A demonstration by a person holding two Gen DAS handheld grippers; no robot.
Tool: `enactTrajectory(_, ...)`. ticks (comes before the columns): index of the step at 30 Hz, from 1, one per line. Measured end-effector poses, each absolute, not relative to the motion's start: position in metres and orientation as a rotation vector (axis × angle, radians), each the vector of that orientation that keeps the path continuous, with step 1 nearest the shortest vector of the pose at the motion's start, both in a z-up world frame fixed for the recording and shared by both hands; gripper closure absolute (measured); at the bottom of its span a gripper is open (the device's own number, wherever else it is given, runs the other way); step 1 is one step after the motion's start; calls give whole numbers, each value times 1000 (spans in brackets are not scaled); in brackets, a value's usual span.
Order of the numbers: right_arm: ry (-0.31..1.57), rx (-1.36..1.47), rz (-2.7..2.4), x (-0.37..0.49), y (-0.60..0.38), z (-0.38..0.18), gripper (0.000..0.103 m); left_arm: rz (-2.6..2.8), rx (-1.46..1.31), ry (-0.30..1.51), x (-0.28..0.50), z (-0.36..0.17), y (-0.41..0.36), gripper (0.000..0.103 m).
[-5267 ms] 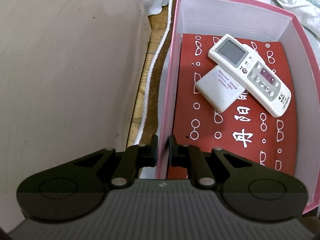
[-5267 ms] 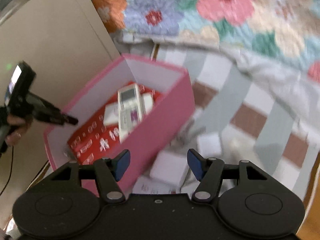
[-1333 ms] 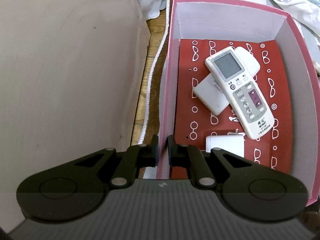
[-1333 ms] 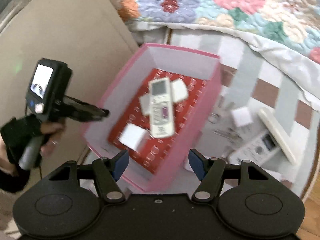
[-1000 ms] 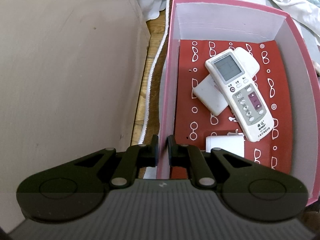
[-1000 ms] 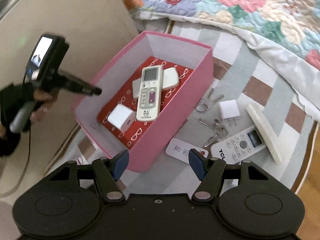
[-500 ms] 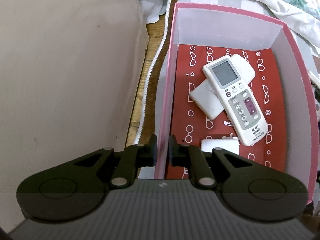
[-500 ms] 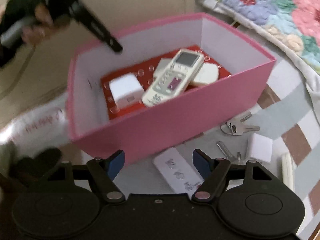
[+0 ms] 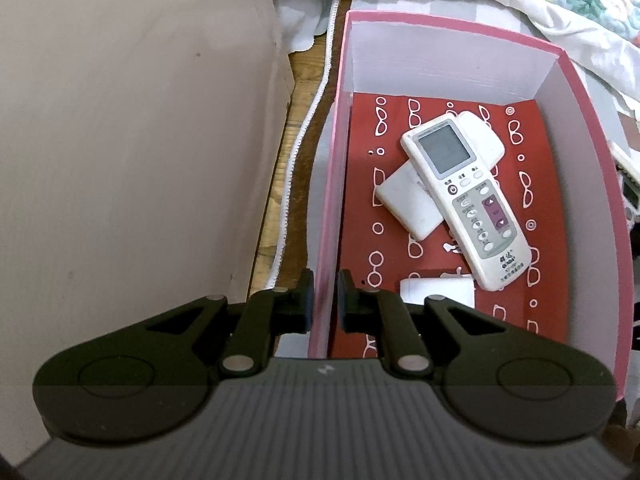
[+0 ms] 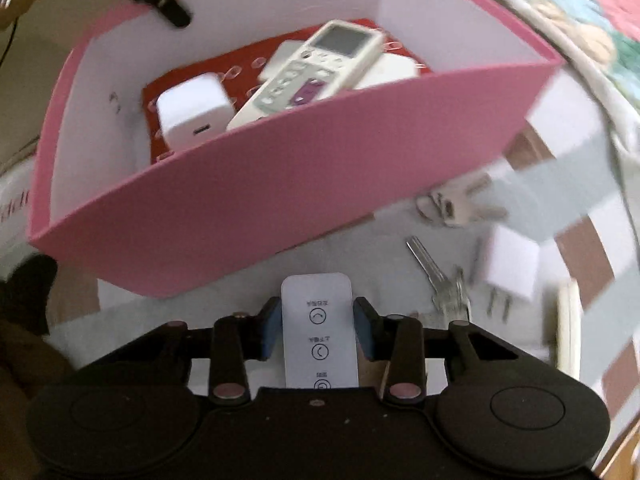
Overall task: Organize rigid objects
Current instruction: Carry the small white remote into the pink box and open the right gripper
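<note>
While pinching the pink box wall, left claw; right claw around button-labelled slim remote.

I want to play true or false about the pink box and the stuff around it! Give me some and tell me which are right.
1. The left gripper pinches the side wall of the pink cardboard box. True.
2. The flat white remote with round buttons lies inside the box. False: it sits outside, on the cloth, between the fingers of the right gripper.
3. The big white remote with a grey screen lies on top of another white remote. True.
4. The box is empty. False: it holds two remotes and a white cube charger.
5. The metal keys lie outside the box. True.
</note>
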State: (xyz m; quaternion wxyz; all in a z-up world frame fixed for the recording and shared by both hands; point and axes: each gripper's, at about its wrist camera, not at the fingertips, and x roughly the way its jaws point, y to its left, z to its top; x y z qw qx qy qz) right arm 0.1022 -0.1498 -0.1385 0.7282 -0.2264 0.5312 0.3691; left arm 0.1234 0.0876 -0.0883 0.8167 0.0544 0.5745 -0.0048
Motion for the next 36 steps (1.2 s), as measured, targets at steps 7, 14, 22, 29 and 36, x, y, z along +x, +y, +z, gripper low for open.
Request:
enactTrajectory(7, 1063, -251, 659, 86, -186, -93, 59, -26, 109, 1224, 122, -87, 90, 92)
enactTrajectory(14, 904, -218, 654, 66, -190, -32, 59, -27, 103, 1223, 122, -86, 90, 92)
enactTrajectory(22, 814, -135, 838, 66, -156, 23, 59, -28, 125, 1211, 121, -86, 90, 93)
enactTrajectory(29, 1015, -63, 836, 94, -109, -27, 59, -30, 125, 1211, 120, -86, 91, 94)
enactTrajectory(36, 1121, -122, 781, 105, -84, -65, 59, -26, 120, 1217, 119, -91, 92, 95)
